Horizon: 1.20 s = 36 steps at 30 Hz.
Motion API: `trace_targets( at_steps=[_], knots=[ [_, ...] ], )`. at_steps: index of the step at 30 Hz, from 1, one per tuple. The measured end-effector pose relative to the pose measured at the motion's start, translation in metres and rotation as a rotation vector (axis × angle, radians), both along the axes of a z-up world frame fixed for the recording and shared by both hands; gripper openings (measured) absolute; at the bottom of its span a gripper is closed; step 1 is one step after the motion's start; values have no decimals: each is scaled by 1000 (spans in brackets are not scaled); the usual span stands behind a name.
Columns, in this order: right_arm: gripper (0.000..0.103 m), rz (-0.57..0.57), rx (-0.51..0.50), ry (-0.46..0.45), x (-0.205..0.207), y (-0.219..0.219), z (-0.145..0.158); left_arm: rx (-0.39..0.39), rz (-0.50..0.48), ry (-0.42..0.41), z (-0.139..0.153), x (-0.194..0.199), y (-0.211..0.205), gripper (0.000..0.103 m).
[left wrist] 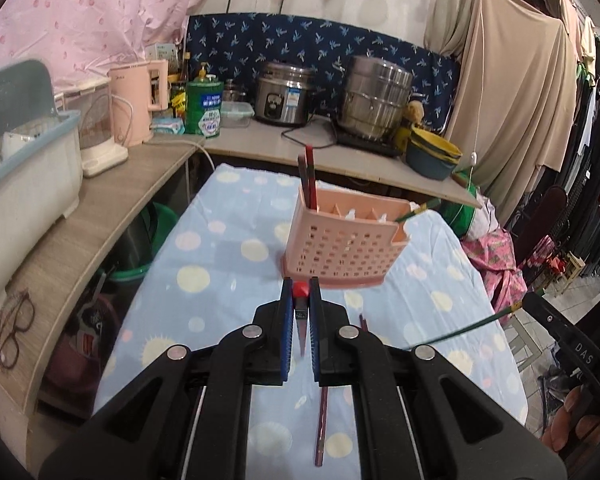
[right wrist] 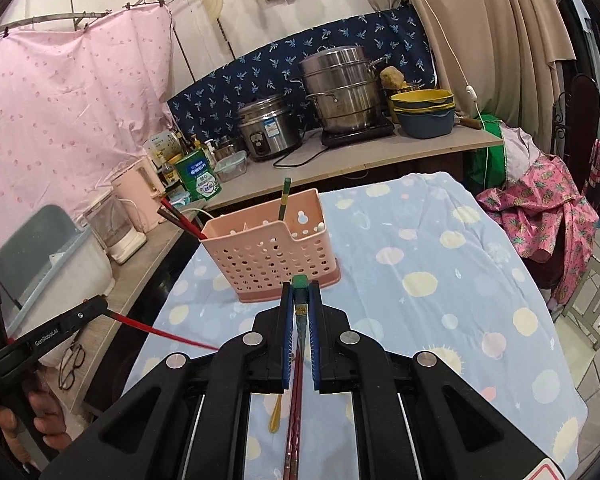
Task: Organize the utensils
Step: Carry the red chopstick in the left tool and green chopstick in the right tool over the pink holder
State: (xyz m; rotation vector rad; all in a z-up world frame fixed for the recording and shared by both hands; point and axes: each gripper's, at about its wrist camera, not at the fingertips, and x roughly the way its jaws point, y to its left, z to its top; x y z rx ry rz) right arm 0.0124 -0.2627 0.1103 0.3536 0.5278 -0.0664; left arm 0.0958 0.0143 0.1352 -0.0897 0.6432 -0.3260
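Hovering just before the pink basket [left wrist: 346, 250], the left gripper [left wrist: 301, 296] is pinching a red chopstick [left wrist: 301, 322], point toward the camera. The right gripper [right wrist: 300, 290] is hovering beside it, likewise clamping a green chopstick [right wrist: 300, 308]. More chopsticks [left wrist: 308, 178] are standing in the basket.
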Motion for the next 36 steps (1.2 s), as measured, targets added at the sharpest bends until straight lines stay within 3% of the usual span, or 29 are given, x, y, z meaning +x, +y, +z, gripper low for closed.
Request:
trace_targets(
  at_steps=[12, 23, 29, 36],
  knots=[
    [7, -43, -6, -132, 19, -16, 46, -26, -21, -133, 57, 20, -22, 7],
    [7, -54, 55, -346, 55, -32, 107, -49, 6, -365, 133, 48, -51, 7],
    [7, -43, 73, -392, 92, -30, 123, -38, 25, -426, 147, 73, -65, 7],
    [7, -36, 61, -343, 135, -22, 107, -28, 38, -407, 137, 111, -71, 7]
  ],
)
